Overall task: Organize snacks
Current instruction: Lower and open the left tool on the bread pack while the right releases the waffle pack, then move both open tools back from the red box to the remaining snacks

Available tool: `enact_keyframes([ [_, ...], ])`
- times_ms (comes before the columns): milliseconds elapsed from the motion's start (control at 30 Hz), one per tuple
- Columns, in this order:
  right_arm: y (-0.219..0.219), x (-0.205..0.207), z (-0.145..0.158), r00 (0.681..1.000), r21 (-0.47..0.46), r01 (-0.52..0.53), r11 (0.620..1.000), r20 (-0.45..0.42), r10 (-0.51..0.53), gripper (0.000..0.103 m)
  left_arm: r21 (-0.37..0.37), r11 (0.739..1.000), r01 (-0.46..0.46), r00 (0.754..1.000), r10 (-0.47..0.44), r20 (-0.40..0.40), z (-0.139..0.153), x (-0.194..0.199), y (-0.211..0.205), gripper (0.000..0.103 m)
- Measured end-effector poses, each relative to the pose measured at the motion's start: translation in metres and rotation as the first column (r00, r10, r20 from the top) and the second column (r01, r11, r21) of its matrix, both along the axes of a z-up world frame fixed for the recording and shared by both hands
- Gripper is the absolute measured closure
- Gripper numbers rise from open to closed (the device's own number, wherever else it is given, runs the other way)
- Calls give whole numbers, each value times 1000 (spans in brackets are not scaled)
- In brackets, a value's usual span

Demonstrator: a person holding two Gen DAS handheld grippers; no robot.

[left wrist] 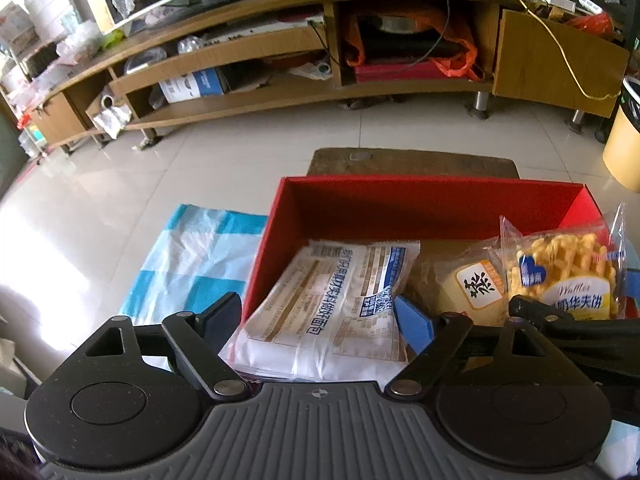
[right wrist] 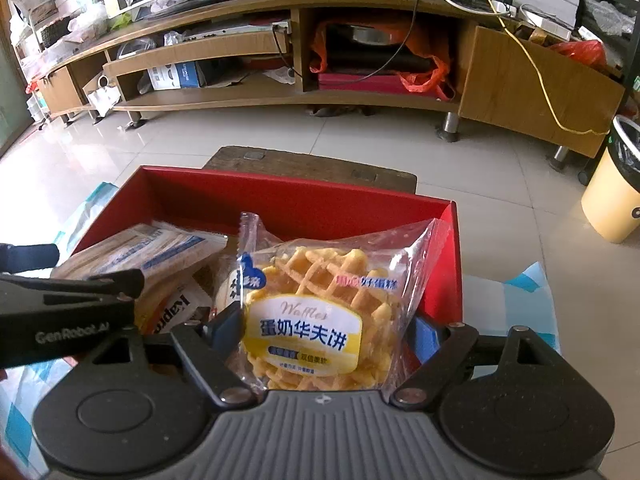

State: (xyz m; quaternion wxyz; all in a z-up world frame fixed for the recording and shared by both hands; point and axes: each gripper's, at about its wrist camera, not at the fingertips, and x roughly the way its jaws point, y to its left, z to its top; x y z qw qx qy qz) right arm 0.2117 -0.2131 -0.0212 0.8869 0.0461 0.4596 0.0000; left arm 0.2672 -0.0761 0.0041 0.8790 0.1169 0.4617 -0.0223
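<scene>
A red box (left wrist: 440,196) (right wrist: 280,192) stands on a blue-and-white cloth. My left gripper (left wrist: 316,320) is open around a white bread packet (left wrist: 336,304) that lies at the box's near left. A clear-wrapped cake with a yellow label (left wrist: 472,284) lies beside it. My right gripper (right wrist: 324,336) is shut on a waffle packet (right wrist: 320,312) and holds it upright over the box's right half; the packet also shows in the left wrist view (left wrist: 568,276). The left gripper's body (right wrist: 68,312) shows at the left of the right wrist view.
A wooden stool top (left wrist: 412,162) lies behind the box. A long wooden TV cabinet (left wrist: 280,92) with cluttered shelves spans the back. A yellow bin (right wrist: 612,192) stands on the tiled floor at the right. The cloth (left wrist: 196,264) spreads left of the box.
</scene>
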Motion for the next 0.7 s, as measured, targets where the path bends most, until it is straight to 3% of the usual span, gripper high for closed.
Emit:
enact_keyframes([
  [700,7,-16,12,997,-46,-46,998,59,49,22,-57,998,-25,999,26,19,21,-24,18,8],
])
